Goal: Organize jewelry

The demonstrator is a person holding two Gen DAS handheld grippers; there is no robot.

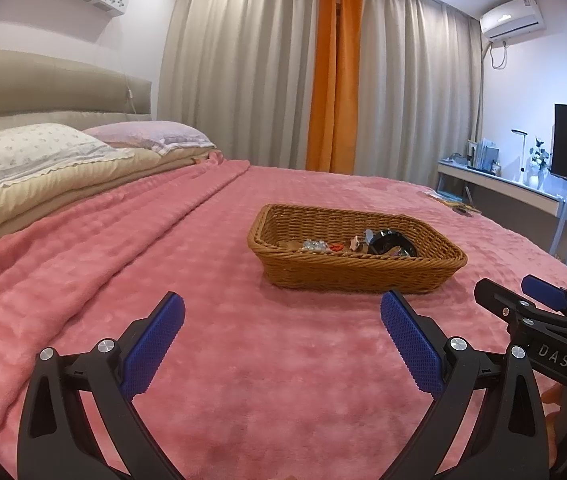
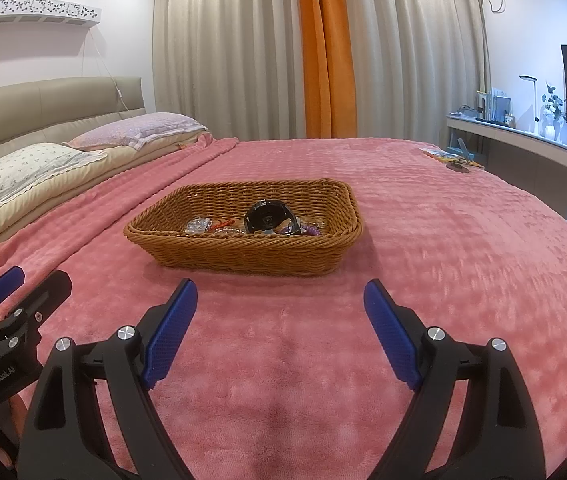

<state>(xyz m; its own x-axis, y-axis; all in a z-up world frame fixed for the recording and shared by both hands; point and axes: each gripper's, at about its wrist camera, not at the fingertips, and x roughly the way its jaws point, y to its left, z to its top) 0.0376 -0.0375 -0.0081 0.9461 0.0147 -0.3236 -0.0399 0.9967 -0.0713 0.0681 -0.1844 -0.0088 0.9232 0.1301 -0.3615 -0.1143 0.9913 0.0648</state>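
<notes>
A brown wicker basket sits on the pink blanket and also shows in the right wrist view. Inside lie a black watch, a silvery beaded piece, a red clip and a purple coil band. My left gripper is open and empty, a short way in front of the basket. My right gripper is open and empty, also just in front of the basket. Each gripper shows at the other view's edge.
The pink blanket covers the bed. Pillows lie at the left by the headboard. A book and small items rest at the far right bed edge. A desk, TV and chair stand at the right.
</notes>
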